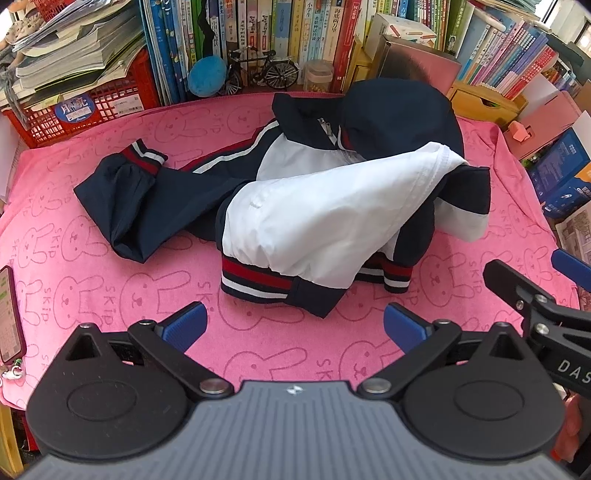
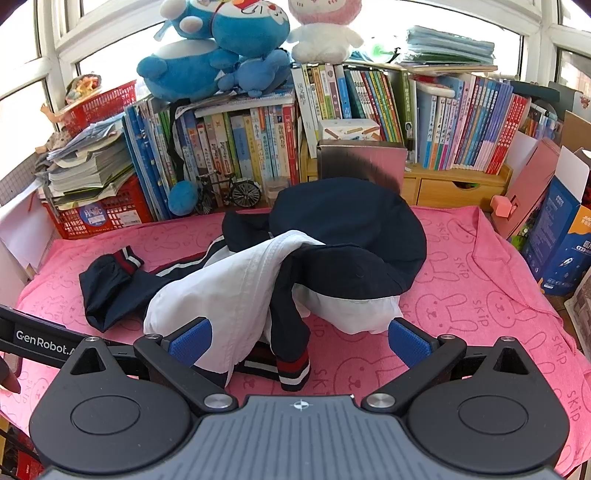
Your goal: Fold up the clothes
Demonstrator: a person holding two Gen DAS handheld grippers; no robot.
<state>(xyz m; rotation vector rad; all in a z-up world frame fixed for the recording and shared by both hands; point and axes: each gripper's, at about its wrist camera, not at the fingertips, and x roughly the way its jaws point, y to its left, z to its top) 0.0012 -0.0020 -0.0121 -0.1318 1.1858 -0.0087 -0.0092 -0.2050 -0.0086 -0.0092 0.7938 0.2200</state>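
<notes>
A crumpled navy-and-white jacket [image 1: 314, 206] looks light, soft and slippery; its ribbed hem [image 1: 258, 278], nearest both wide-open, empty grippers, seems the firmest hold.

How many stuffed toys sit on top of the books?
3: two blue toys piled at the left, one pink-and-white toy to their right. More may be hidden behind.
</notes>
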